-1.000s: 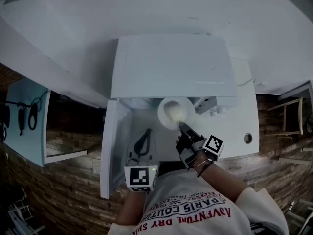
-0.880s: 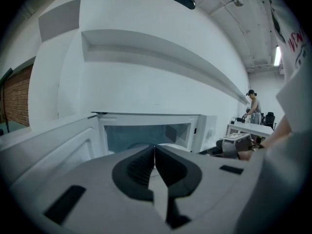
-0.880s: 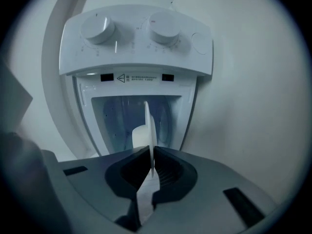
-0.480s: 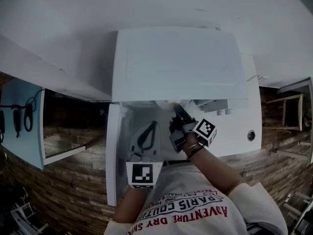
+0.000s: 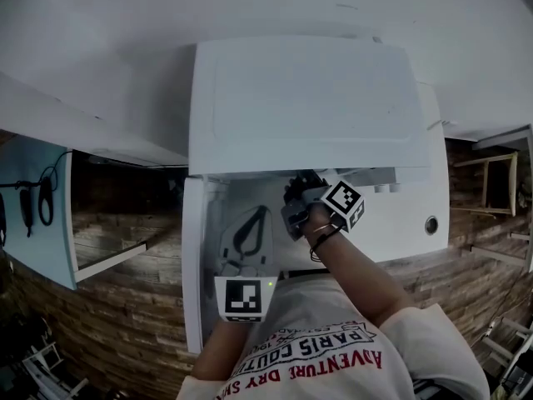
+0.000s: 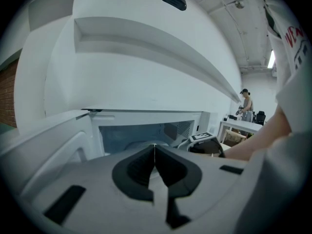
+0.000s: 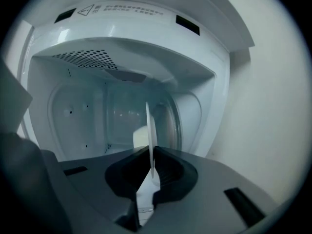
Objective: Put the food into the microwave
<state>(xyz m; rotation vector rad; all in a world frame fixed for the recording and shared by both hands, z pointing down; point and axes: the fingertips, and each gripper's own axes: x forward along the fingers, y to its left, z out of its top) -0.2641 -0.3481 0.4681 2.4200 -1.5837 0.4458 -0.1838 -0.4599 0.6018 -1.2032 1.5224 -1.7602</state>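
Right tool (image 7: 151,165) grips plate (image 7: 147,126) edge-on, seemingly level, extending into microwave (image 7: 78,111).

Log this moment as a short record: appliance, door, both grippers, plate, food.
microwave: white, seen from above
door: swung open at the left
right gripper: jaws shut on the plate's rim, at the mouth of the cavity
plate: white, seen edge-on in the right gripper view
food: pale lump on the plate, kind unclear
left gripper: jaws shut, nothing between them, facing the open cavity
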